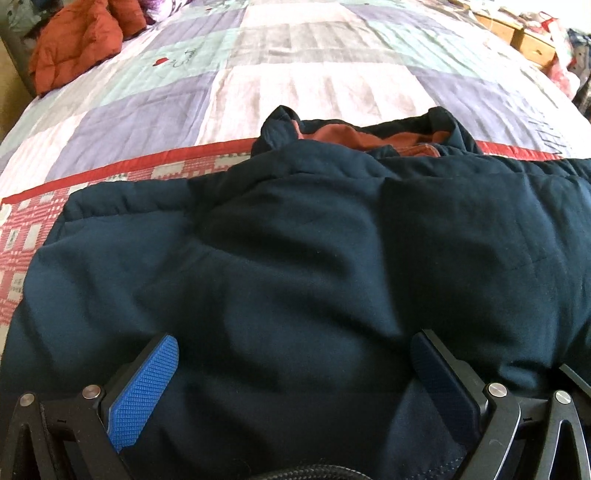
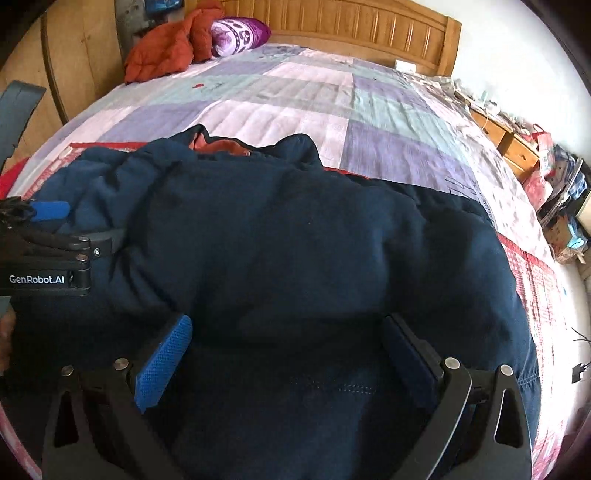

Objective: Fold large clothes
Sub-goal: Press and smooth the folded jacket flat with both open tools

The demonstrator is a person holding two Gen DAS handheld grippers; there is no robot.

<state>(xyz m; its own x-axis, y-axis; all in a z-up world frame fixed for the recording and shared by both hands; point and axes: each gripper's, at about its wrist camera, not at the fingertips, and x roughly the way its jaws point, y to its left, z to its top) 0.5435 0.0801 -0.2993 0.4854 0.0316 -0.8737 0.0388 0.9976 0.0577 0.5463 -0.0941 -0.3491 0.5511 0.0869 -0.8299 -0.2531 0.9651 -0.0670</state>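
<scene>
Where the patchwork quilt [image 2: 306, 96] covers the bed, a navy jacket [image 2: 295, 251] lies spread at the near end, its rust lining [image 1: 332, 134] showing at the collar. The headboard [image 2: 354, 29] stands at the far end, a drawer unit [image 2: 513, 144] along the right side. Beyond the collar the quilt lies bare up to an orange garment [image 2: 162, 51] and a pillow [image 2: 240, 35]. Both the left claw [image 1: 295, 373] and right claw [image 2: 291, 354] are spread wide over the jacket, clamping nothing.

You have a bed under a pastel patchwork quilt [image 2: 388, 122] with a red-edged border; on it lie a padded navy jacket [image 2: 295, 258], a crumpled orange garment [image 2: 162, 55] and a purple patterned pillow [image 2: 240, 35].
</scene>
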